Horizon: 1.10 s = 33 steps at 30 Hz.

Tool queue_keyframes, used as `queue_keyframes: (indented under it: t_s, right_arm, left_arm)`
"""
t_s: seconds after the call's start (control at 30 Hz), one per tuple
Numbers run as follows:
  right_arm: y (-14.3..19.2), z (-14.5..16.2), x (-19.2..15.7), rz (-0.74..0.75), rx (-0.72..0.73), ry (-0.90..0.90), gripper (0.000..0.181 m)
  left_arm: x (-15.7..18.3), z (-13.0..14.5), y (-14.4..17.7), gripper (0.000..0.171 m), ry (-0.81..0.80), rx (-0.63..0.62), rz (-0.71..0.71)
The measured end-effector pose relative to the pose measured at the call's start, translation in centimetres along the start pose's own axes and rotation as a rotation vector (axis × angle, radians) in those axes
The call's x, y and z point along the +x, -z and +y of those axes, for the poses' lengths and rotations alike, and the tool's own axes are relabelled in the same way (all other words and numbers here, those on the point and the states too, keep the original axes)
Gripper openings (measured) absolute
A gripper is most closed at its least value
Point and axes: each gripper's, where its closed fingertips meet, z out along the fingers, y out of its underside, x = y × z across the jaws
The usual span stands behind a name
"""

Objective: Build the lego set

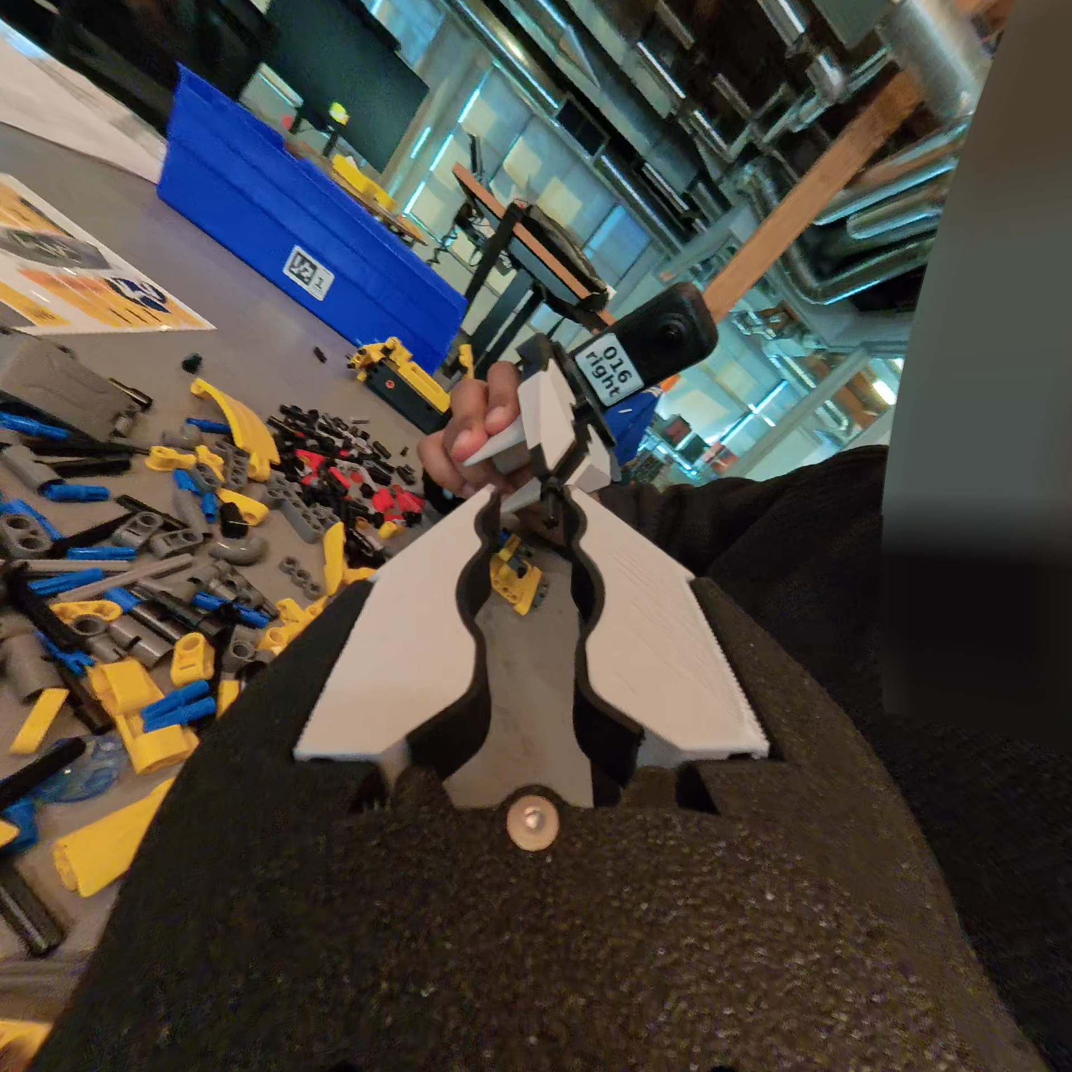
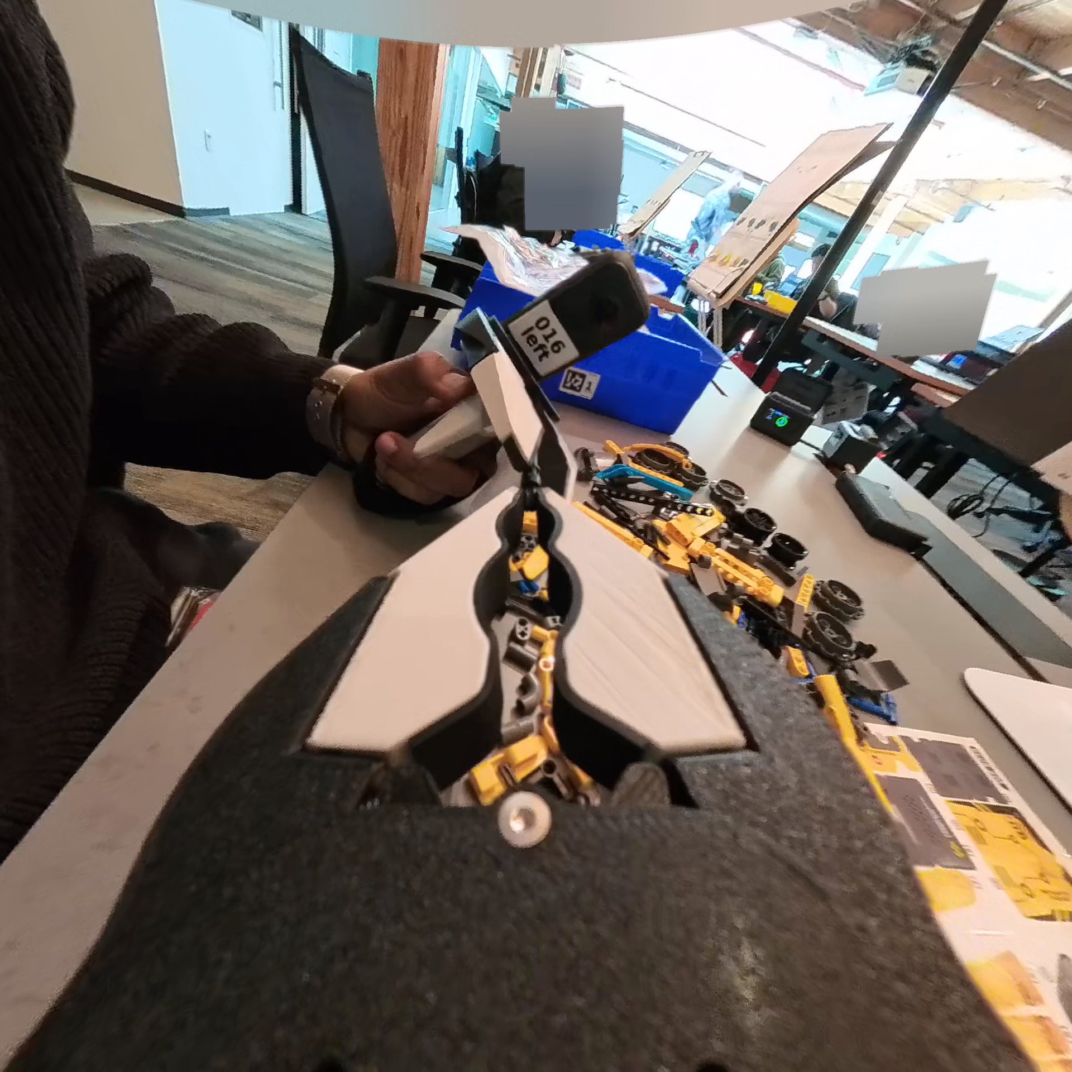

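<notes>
2 hand-held grippers, left [image 1: 525, 499] and right [image 2: 531, 499], tips together pinching 1 black pin [image 1: 550, 503].

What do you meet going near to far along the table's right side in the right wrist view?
Printed yellow sheet → loose yellow and black building pieces → row of black wheels → small black device with a lit screen → blue bin.

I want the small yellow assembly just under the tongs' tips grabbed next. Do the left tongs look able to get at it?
Probably not yet: the left tongs look shut on a small black piece that the right tongs also pinch. The yellow assembly itself lies uncovered just below.
</notes>
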Motion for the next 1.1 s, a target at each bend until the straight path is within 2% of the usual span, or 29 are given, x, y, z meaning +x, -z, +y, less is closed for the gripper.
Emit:
queue_keyframes:
  t_s: [0.13,0.23,0.27,0.33,0.6,0.7,0.9,1.0,1.1]
  right_arm:
    - [0.4,-0.4,0.5,0.038,0.009,0.026,0.003]
    - [0.5,-0.2,0.7,0.048,0.008,0.024,0.003]
    - [0.4,-0.2,0.7,0.049,0.008,0.025,0.003]
    - [0.4,-0.1,0.6,0.047,0.004,0.033,0.003]
    - [0.3,0.5,0.7,0.067,0.007,0.081,0.004]
    - [0.2,1.0,1.0,0.071,-0.007,0.062,0.014]
    - [0.3,0.9,1.4,0.091,0.0,0.063,0.014]
    - [0.4,0.8,1.2,0.082,0.006,0.07,0.005]
    - [0.5,0.7,1.2,0.079,0.009,0.074,0.004]
  left_arm:
    - [-0.2,-1.0,0.8,0.022,-0.012,0.054,-0.016]
    - [0.2,-0.8,0.7,0.021,-0.002,0.043,0.018]
    - [0.4,-0.6,0.5,0.019,-0.005,0.03,0.026]
    - [0.5,-0.4,0.4,0.004,-0.027,0.019,0.017]
    - [0.0,-0.4,0.5,0.004,-0.051,0.009,-0.023]
    - [-0.2,-0.7,0.8,0.003,-0.053,0.03,-0.036]
    - [-0.5,-0.6,0.7,0.004,-0.055,0.023,-0.052]
    - [-0.5,-0.6,0.7,0.004,-0.047,0.022,-0.048]
    - [-0.5,-0.5,0.6,0.004,-0.057,0.02,-0.051]
